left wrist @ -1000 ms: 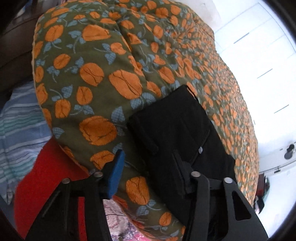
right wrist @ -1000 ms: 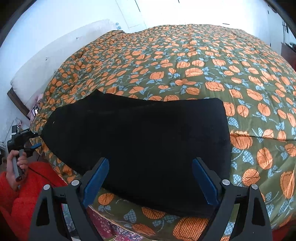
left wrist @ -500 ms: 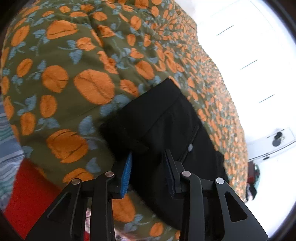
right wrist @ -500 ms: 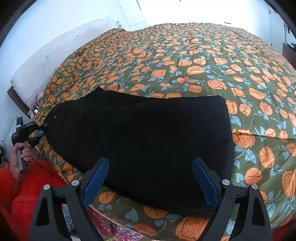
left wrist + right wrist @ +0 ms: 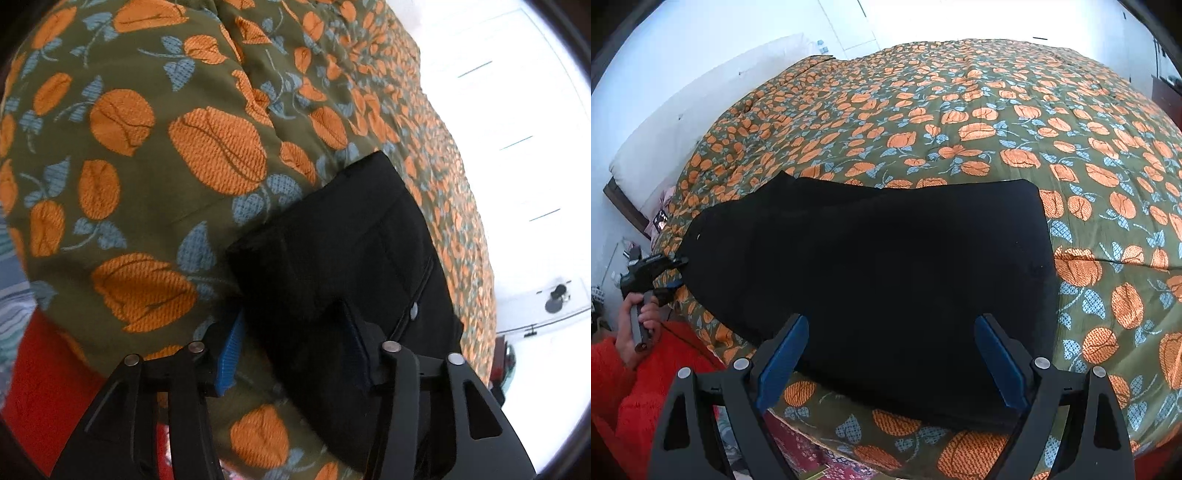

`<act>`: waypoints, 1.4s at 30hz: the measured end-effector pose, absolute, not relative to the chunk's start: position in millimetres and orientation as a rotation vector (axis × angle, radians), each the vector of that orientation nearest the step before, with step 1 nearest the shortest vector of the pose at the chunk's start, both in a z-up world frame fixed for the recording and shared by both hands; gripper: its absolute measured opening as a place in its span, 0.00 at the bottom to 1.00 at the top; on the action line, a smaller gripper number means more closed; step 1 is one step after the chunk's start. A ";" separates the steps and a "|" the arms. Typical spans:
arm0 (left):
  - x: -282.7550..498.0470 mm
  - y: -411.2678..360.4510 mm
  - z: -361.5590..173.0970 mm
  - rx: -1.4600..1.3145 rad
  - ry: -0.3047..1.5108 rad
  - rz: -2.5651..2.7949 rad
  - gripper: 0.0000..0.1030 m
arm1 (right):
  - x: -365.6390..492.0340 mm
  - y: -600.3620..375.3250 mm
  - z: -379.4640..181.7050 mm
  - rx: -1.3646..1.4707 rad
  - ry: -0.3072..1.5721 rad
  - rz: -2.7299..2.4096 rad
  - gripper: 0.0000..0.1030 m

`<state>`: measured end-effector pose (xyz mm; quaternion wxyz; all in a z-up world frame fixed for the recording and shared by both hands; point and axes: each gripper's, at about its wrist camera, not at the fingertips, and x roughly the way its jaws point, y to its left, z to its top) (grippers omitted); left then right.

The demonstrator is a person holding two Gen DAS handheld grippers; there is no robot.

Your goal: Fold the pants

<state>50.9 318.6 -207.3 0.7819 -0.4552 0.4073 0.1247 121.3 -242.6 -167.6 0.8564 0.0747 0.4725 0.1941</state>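
Black pants lie folded flat on the orange-flowered green bedspread near the bed's front edge. In the left wrist view the waistband end of the pants sits between my left gripper's fingers; the left gripper straddles the waistband corner, jaws narrowed but still apart. From the right wrist view the left gripper is at the pants' left end. My right gripper is wide open, hovering above the pants' near edge, holding nothing.
The person's red sleeve is at the lower left. A white pillow lies along the bed's left side. White wardrobe doors stand beyond the bed. Striped cloth lies left of the bed.
My left gripper has moved in onto the waistband corner and its jaws have narrowed around it. My right gripper has stayed open, drifting slightly toward the pants.
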 end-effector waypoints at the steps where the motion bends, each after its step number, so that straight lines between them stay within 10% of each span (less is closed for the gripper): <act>1: 50.8 319.1 -206.6 -0.986 0.871 0.267 0.47 | 121.0 -242.8 -167.2 0.156 0.991 0.406 0.88; 6: 42.6 326.7 -205.9 -1.007 0.843 0.260 0.34 | 121.5 -246.8 -168.4 0.168 0.992 0.393 0.88; 10: 46.0 333.2 -223.2 -1.123 0.847 0.228 0.55 | 122.7 -246.6 -168.9 0.177 0.993 0.395 0.88; 14: 39.6 329.0 -200.2 -1.092 0.830 0.241 0.19 | 119.7 -248.0 -160.5 0.172 0.963 0.405 0.88; 18: 34.0 302.7 -133.7 -0.973 0.775 0.148 0.16 | 117.0 -260.5 -153.9 0.190 0.926 0.390 0.88; 30: 62.8 12.1 -4.7 -0.437 0.888 -0.471 0.16 | 121.8 -337.0 -140.9 0.394 0.804 0.228 0.88; 39: 60.7 -155.6 -110.2 0.033 1.141 -0.596 0.26 | 108.5 -392.2 -141.3 0.524 0.757 0.120 0.88; 42: 35.1 -122.6 -80.4 0.023 1.050 -0.601 0.49 | 104.2 -406.1 -138.7 0.556 0.735 0.101 0.88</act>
